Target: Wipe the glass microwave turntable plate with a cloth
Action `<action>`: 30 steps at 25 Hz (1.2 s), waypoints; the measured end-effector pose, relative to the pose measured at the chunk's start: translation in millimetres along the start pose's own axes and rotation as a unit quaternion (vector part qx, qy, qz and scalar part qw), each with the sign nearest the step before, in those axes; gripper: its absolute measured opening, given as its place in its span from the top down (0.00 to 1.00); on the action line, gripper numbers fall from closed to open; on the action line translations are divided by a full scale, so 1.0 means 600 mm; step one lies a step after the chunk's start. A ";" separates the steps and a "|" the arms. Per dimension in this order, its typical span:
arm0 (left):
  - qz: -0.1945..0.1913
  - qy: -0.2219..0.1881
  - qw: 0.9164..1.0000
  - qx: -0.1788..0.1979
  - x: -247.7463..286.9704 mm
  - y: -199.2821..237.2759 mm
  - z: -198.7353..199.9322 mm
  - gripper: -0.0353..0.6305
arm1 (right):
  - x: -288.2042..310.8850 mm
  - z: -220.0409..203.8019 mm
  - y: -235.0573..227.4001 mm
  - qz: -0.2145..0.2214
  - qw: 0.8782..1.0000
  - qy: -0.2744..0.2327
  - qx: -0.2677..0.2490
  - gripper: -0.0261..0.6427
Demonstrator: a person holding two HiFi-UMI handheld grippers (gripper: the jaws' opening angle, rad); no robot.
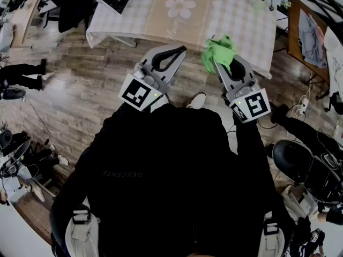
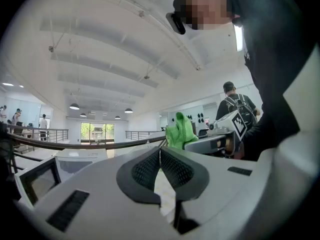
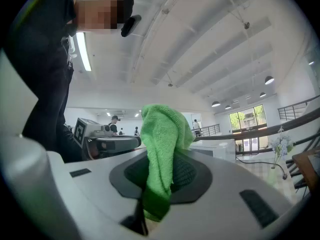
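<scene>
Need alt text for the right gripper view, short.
The jaws of the right gripper are shut on a green cloth that stands up between them, under a white ceiling. The left gripper shows beyond at left, beside the person's dark clothing.

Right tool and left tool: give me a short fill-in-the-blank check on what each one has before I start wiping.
1. The right tool is shut on a fluffy microfibre cloth of ___ colour.
2. The left tool, its jaws together, holds ___.
3. In the head view, both tools point toward a table under a pale checked tablecloth printed with a ___ motif.

Missing words: green; nothing; flower.
</scene>
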State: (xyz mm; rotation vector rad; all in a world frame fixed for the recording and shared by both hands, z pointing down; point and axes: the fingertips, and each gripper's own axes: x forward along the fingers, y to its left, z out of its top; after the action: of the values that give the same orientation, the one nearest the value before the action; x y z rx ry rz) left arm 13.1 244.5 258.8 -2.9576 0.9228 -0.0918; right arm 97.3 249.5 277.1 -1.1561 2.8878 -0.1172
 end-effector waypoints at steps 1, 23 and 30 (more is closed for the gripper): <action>-0.002 -0.002 1.000 -0.002 -0.004 0.001 -0.001 0.91 | 0.002 -0.001 0.006 -0.001 1.000 0.001 0.001 0.83; -0.015 -0.022 0.999 -0.030 -0.094 0.024 -0.014 0.91 | 0.039 -0.024 0.111 -0.020 1.000 0.019 -0.005 0.83; -0.019 -0.026 0.999 -0.028 -0.101 0.015 -0.014 0.91 | 0.022 -0.027 0.108 -0.044 0.999 0.009 0.006 0.83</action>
State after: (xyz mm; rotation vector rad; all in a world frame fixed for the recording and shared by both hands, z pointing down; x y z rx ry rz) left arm -42.4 271.2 263.8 -3.0137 0.8760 0.0105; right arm 42.2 287.8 287.8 -1.2860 2.8473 -0.1478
